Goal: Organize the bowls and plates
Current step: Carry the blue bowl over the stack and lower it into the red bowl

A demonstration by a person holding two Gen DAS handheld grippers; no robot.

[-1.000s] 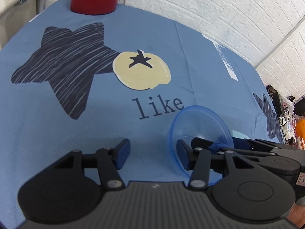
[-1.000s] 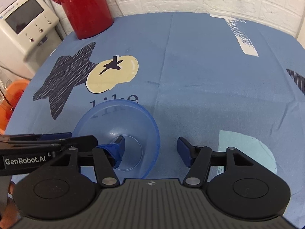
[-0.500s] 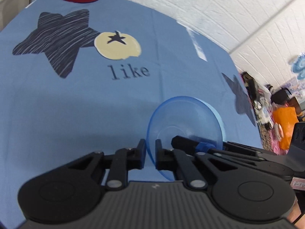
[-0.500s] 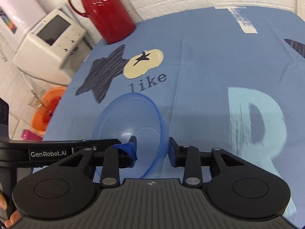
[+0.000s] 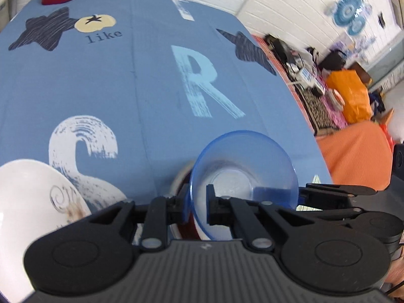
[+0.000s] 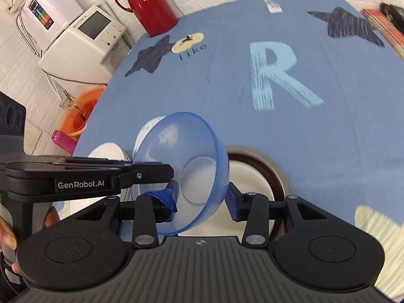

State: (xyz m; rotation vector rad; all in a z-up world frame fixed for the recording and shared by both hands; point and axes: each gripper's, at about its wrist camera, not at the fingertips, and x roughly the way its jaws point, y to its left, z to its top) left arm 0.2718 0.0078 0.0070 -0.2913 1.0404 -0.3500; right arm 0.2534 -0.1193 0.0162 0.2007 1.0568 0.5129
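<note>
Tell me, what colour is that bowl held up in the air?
Clear blue bowl; right wrist view shows it best.

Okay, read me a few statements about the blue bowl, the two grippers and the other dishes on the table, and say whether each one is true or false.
1. Both grippers pinch the blue bowl. True: the left gripper and the right gripper each clamp its wall.
2. The blue bowl rests flat on the tablecloth. False: it is held tilted, off the cloth.
3. A brown-rimmed dish lies beneath the bowl. True.
4. The red jug lies on its side. False: it stands upright at the table's far edge.
5. The white plate is stacked inside the blue bowl. False: it lies apart, to the left.
</note>
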